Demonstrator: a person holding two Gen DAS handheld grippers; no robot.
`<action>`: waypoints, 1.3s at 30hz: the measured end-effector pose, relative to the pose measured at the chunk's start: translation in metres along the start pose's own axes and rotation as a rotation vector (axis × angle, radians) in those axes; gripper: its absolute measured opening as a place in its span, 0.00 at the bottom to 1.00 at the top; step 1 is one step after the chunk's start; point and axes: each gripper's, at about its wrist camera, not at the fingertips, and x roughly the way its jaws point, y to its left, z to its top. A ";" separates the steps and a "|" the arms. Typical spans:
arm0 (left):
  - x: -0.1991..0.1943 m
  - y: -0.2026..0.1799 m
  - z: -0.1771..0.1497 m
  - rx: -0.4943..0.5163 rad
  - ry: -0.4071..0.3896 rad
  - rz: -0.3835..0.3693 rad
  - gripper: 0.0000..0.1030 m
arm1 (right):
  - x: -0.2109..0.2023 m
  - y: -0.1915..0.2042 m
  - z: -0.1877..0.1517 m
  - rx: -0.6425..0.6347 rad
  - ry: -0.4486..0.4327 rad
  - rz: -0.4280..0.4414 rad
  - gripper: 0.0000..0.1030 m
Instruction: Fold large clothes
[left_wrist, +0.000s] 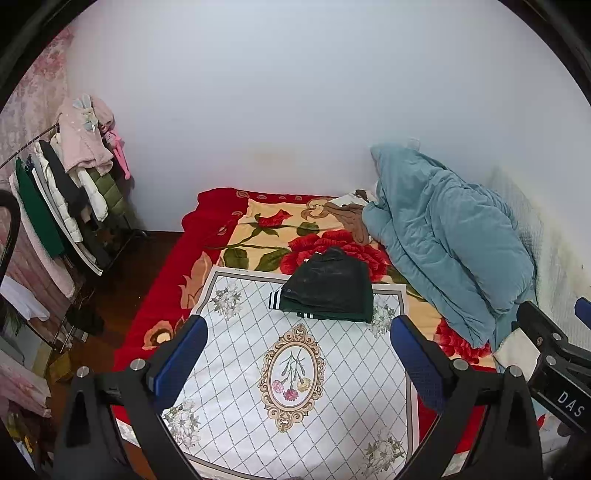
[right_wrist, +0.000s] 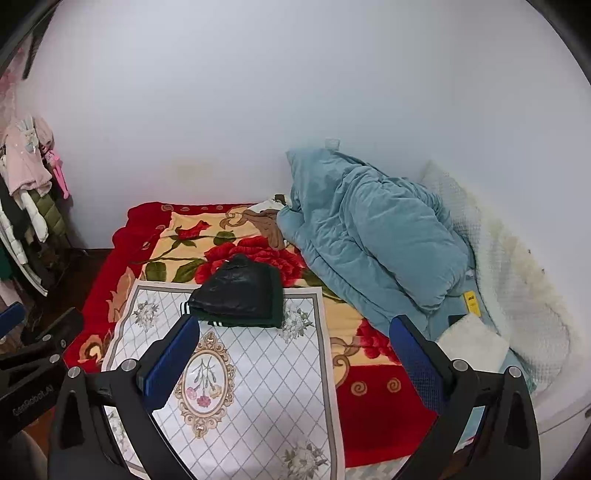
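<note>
Left wrist view: folded clothes (left_wrist: 328, 288) lie beyond both wide-open, empty tongs, left gripper (left_wrist: 295, 343) and right gripper (right_wrist: 295, 339).

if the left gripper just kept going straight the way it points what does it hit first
Probably the white diamond-patterned mat spread on the bed. The open left gripper tilts down toward it, short of the folded black and dark green clothes. Depth is unclear.

The left gripper (left_wrist: 297, 354) hovered with its blue-padded fingers (left_wrist: 181, 360) spread wide, holding nothing. The right gripper (right_wrist: 295, 354) was likewise agape and empty, its pads (right_wrist: 419, 363) far apart. From the left wrist camera the right gripper showed at four o'clock; from the right wrist camera the left one sat at eight o'clock.
</note>
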 end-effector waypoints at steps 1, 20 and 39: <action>0.000 0.000 0.000 -0.001 -0.002 0.003 0.98 | -0.001 0.000 0.000 0.000 -0.001 0.000 1.00; -0.011 0.000 -0.001 0.006 -0.019 0.013 0.98 | -0.003 -0.001 -0.003 0.002 0.002 0.006 1.00; -0.015 0.001 -0.001 0.012 -0.020 0.023 0.98 | -0.004 -0.001 -0.005 0.006 0.006 0.019 1.00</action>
